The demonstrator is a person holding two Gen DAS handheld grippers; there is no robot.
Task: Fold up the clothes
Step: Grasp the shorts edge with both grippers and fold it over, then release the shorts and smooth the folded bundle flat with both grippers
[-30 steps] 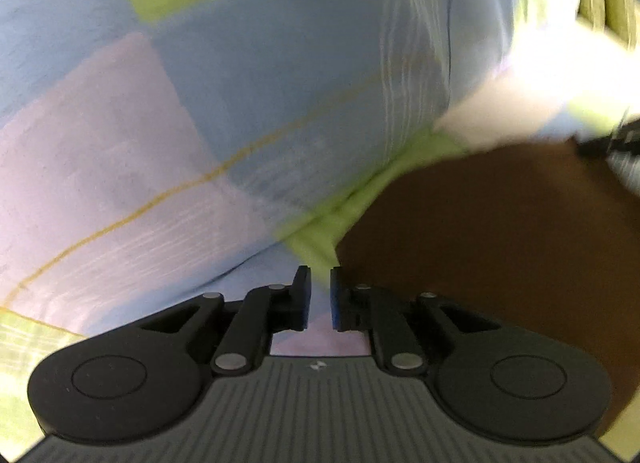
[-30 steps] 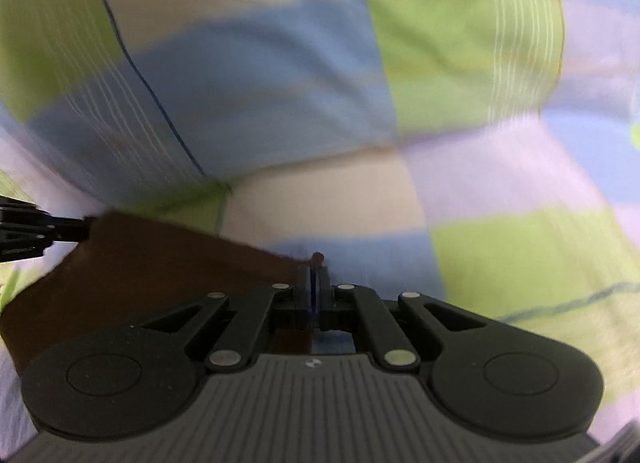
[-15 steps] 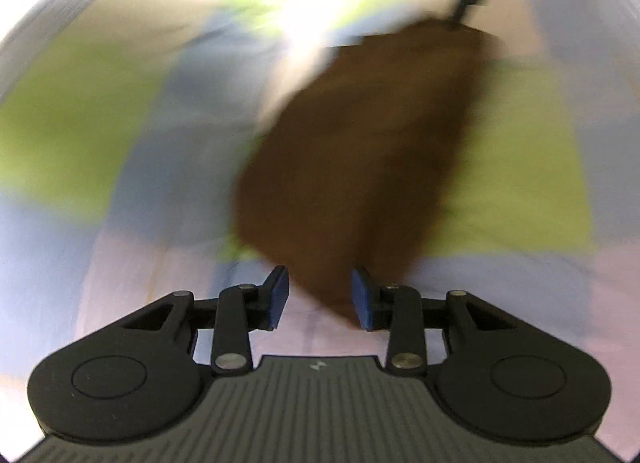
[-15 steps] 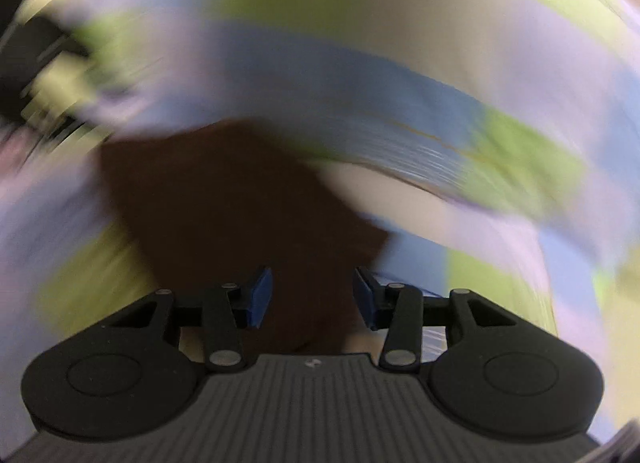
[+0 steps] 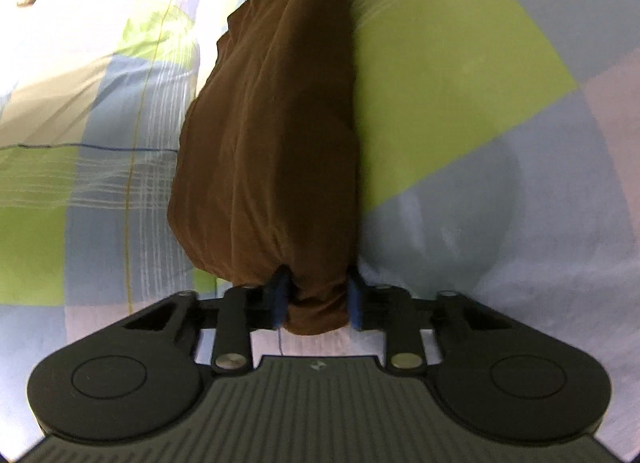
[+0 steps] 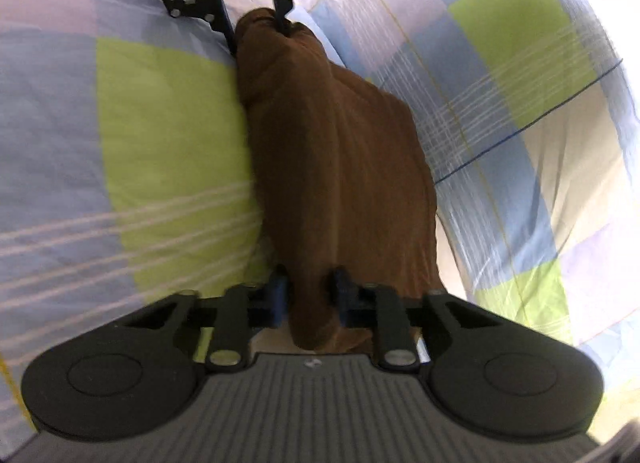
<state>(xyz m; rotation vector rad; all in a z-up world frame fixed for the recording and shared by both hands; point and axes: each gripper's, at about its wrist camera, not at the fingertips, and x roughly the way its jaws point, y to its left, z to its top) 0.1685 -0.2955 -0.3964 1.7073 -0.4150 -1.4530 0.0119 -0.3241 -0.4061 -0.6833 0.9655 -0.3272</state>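
**One brown garment, two hand-held grippers closing**

My left hand-held gripper [image 5: 316, 299] and right hand-held gripper [image 6: 308, 299] are closing, each pinching one end of the single brown garment [image 5: 272, 135], bunched lengthwise on the checked bedsheet [image 5: 460, 75]. Nothing in the way.

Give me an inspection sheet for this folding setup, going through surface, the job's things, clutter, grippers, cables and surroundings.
Surface: checked bedsheet in green, blue, lilac and cream, slightly rumpled.
Job's things: brown garment, bunched lengthwise, stretched between both grippers.
Clutter: nothing seen.
Grippers: left gripper closing, one end of the cloth bunched between its blue pads; right gripper closing, the other end between its pads. Each shows at the far end of the other's view.
Cables: nothing seen.
Surroundings: only bedding in view; the bright top corners are washed out.
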